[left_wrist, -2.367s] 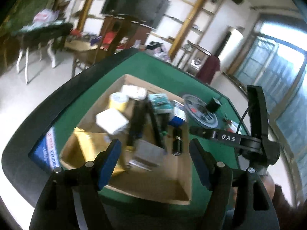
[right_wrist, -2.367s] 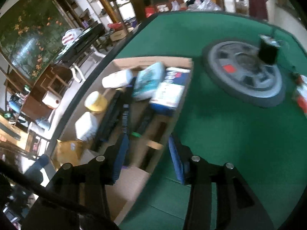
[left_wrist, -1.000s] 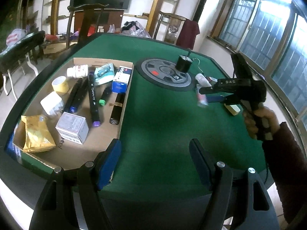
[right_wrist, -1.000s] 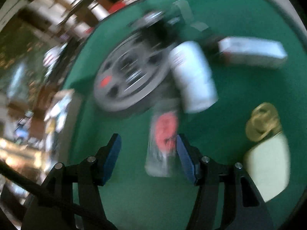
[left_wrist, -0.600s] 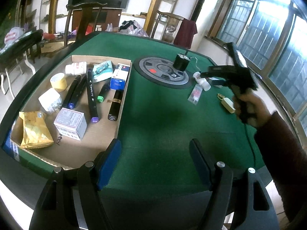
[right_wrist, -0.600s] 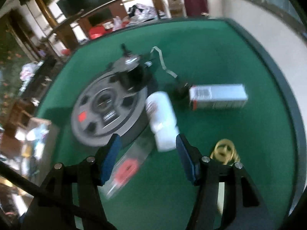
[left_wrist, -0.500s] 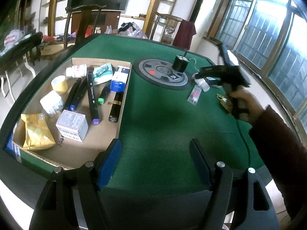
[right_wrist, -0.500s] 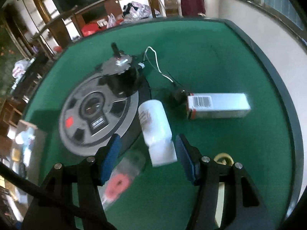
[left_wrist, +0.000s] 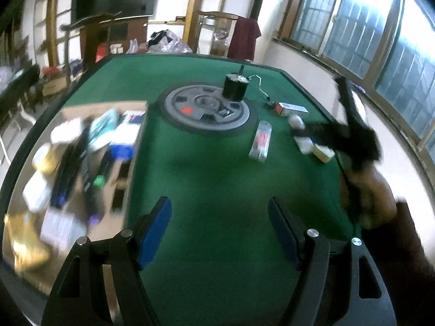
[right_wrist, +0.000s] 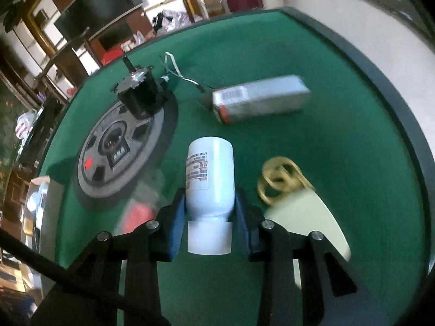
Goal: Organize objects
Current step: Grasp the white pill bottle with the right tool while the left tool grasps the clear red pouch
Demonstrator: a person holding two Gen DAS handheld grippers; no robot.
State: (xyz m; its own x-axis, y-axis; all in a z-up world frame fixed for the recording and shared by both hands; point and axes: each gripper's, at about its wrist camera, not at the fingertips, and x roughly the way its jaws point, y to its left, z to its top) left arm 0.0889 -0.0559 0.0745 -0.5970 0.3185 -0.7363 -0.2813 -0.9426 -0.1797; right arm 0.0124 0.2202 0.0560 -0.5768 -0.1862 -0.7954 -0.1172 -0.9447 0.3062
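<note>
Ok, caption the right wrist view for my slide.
Right gripper closing on a white bottle lying on the green table.

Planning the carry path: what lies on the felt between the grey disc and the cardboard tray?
Bare green felt only, between grey disc and cardboard tray, in the left wrist view.

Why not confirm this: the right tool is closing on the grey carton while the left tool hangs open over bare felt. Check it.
Wrong object. The right tool is closing on the white bottle; the grey carton lies apart, farther away, as the right wrist view shows. The left tool does hang open over bare felt.
</note>
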